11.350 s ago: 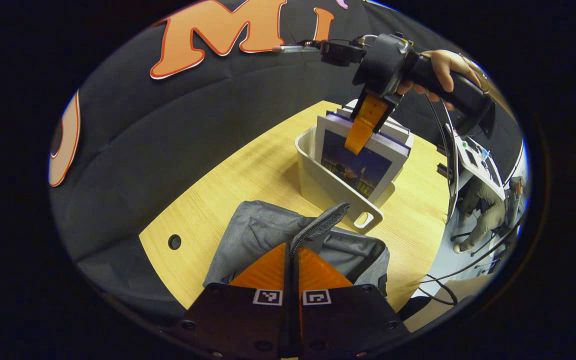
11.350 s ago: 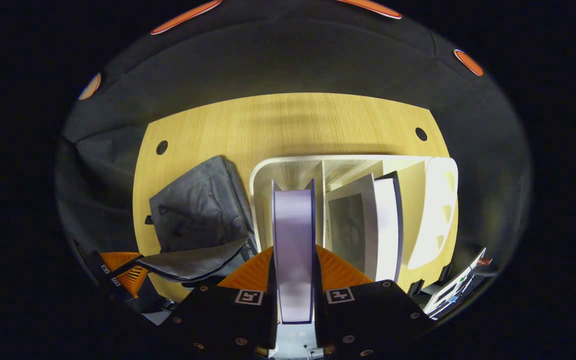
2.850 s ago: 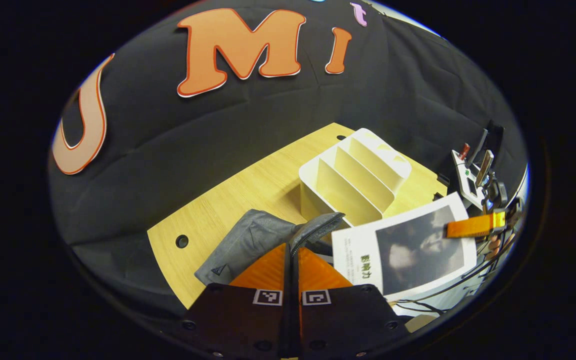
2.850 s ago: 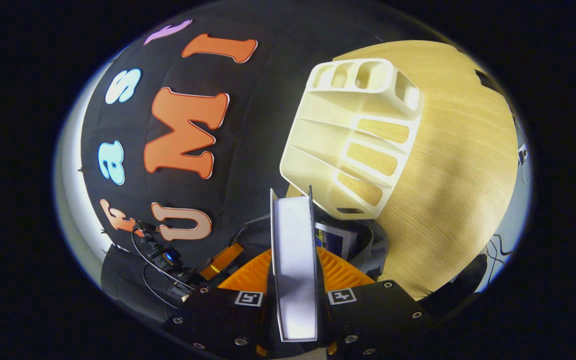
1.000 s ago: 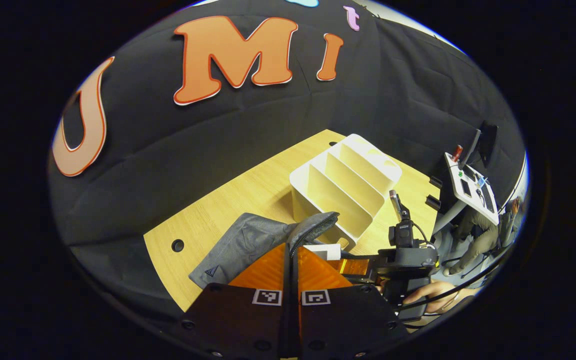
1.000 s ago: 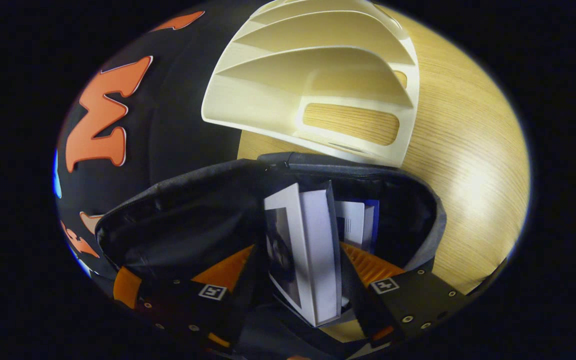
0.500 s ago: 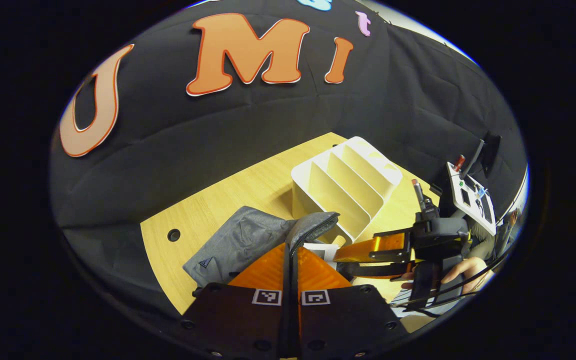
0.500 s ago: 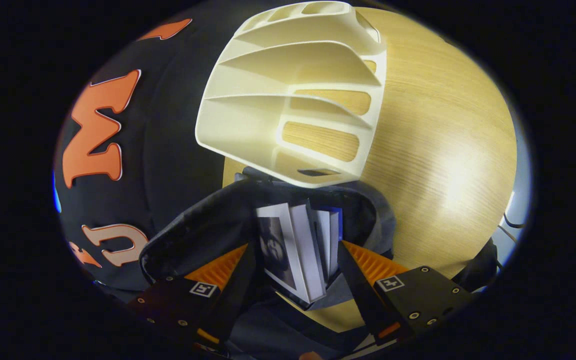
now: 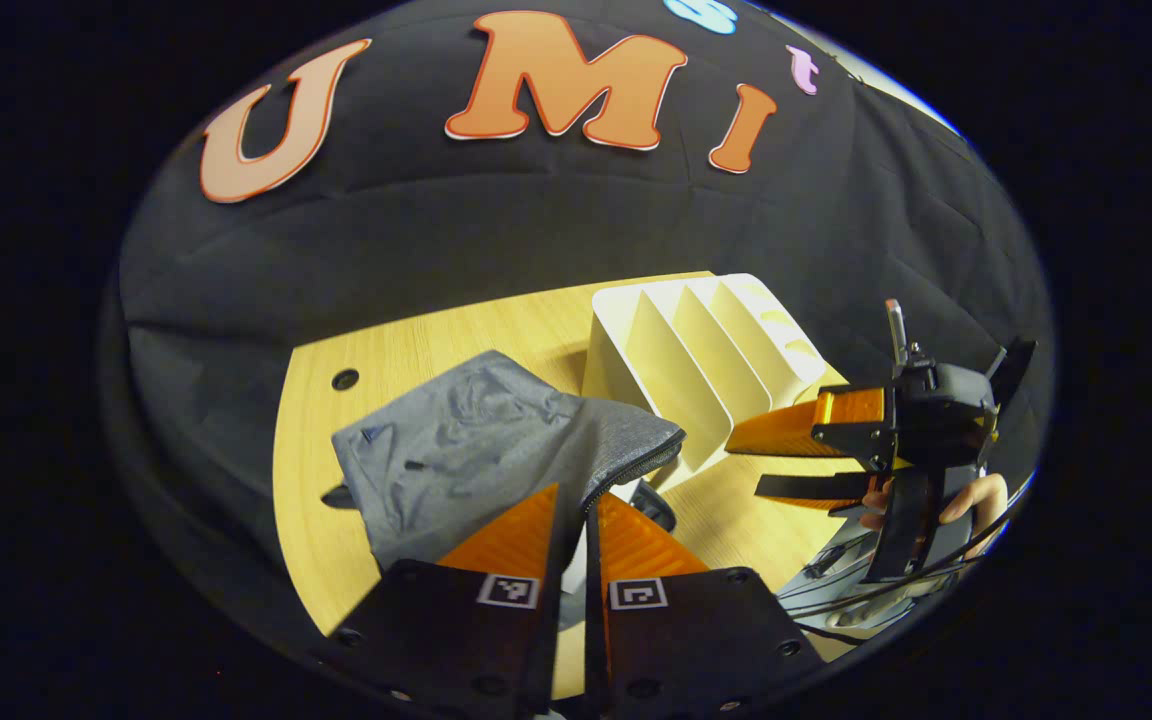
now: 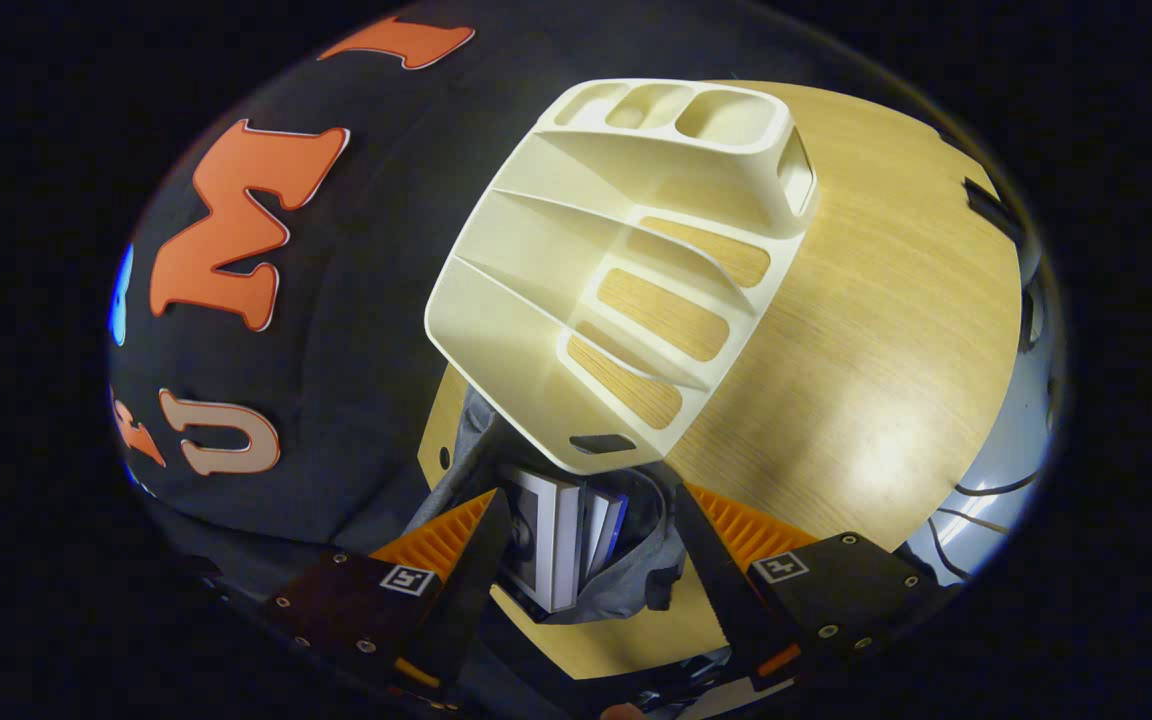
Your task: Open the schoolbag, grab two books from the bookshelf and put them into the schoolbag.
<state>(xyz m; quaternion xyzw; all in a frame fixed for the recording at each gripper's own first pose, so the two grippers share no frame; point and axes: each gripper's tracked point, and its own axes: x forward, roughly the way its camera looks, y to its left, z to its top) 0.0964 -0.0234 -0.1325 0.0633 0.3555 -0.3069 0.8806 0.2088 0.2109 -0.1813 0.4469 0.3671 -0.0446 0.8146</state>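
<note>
The grey schoolbag (image 9: 456,450) lies on the wooden table (image 9: 436,340) left of the white bookshelf (image 9: 696,350), whose slots stand bare. My left gripper (image 9: 576,490) sits low over the bag. Its fingers are slightly apart, and the flap's zip edge (image 9: 636,462) runs into the gap. My right gripper (image 9: 744,468), held by a hand (image 9: 976,495), hovers open to the right of the shelf. In the right gripper view, two books (image 10: 546,540) stand inside the bag's mouth (image 10: 636,570), below and between the wide-open fingers of my right gripper (image 10: 588,495). The bookshelf (image 10: 626,270) lies beyond.
Bare tabletop (image 10: 886,330) stretches to the right of the shelf. A round cable hole (image 9: 344,379) sits near the table's left end. Cables (image 10: 976,490) hang past the table's right edge. The black cloth wall closes in behind the table.
My right gripper let go of the second book inside the bag and pulled back up, open. My left gripper swung left, the flap dropped lower, and its fingers parted a little.
</note>
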